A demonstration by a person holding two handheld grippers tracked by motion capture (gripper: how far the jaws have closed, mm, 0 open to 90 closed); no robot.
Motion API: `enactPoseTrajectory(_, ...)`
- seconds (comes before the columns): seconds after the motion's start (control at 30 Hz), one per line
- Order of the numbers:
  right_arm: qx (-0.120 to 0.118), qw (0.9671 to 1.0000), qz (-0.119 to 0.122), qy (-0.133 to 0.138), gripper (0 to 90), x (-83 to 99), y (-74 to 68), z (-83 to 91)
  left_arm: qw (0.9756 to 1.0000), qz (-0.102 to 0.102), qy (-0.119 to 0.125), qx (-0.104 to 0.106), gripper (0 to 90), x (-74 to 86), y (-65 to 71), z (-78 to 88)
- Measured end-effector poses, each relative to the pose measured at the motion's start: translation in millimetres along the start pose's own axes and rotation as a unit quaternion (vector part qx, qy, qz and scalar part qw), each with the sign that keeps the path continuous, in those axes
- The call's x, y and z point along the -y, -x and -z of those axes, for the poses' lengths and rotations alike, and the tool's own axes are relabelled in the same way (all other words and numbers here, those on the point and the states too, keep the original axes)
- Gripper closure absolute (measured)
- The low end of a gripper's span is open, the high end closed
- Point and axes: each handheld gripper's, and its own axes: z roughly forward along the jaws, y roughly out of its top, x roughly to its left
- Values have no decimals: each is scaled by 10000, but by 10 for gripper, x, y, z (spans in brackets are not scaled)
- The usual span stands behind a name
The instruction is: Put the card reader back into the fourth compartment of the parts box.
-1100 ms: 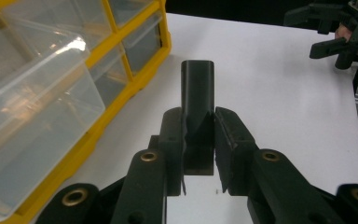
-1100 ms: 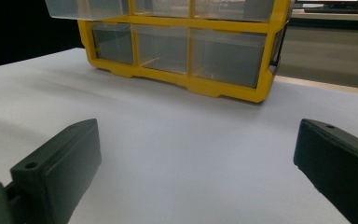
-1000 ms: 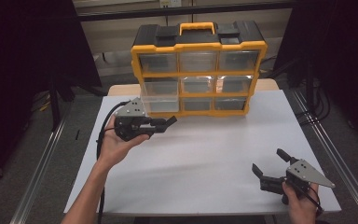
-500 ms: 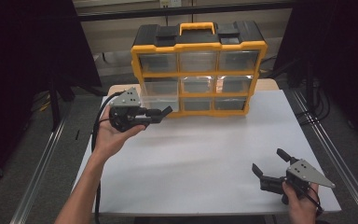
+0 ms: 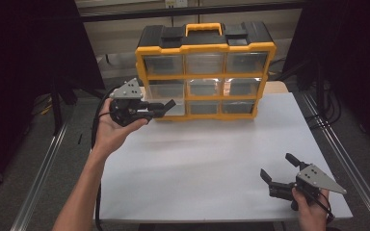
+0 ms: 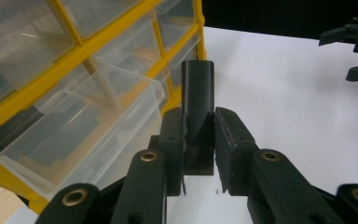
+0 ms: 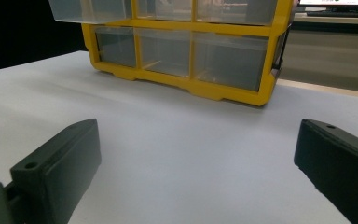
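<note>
A yellow and black drawer organizer [image 5: 204, 72] with clear drawers stands at the back of the white table [image 5: 202, 159]. Its middle-left drawer [image 6: 74, 121] is pulled partly out. My left gripper [image 5: 159, 109] hovers just in front of that drawer, shut on a small black block [image 6: 197, 93] that sticks out past the jaws toward the organizer. My right gripper [image 5: 278, 166] is low over the table's near right corner. It stands open with nothing between its fingers [image 7: 60, 163]. The left gripper view also shows that open gripper [image 6: 349, 53] far off.
The organizer has a yellow carry handle [image 5: 204, 28] and black latches on top. A metal rail [image 5: 43, 178] runs along the table's left side, and another along the right. Dark curtains stand on both sides. Bare white tabletop lies between the two grippers.
My left gripper has risen and moved away from me toward the organizer's left side, carrying the black block. The right gripper has stayed where it was.
</note>
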Motion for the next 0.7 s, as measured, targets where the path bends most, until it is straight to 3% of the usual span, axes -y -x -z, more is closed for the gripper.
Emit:
enactPoseTrajectory(0.33, 8, 10000, -20, 0, 6, -1, 4, -1, 9999, -70, -89, -99, 740, -158, -61, 8)
enactPoseTrajectory(0.7, 4, 10000, -5, -7, 6, 0, 5, 2, 9992, -11, -248, -305, 740, -279, -224, 37)
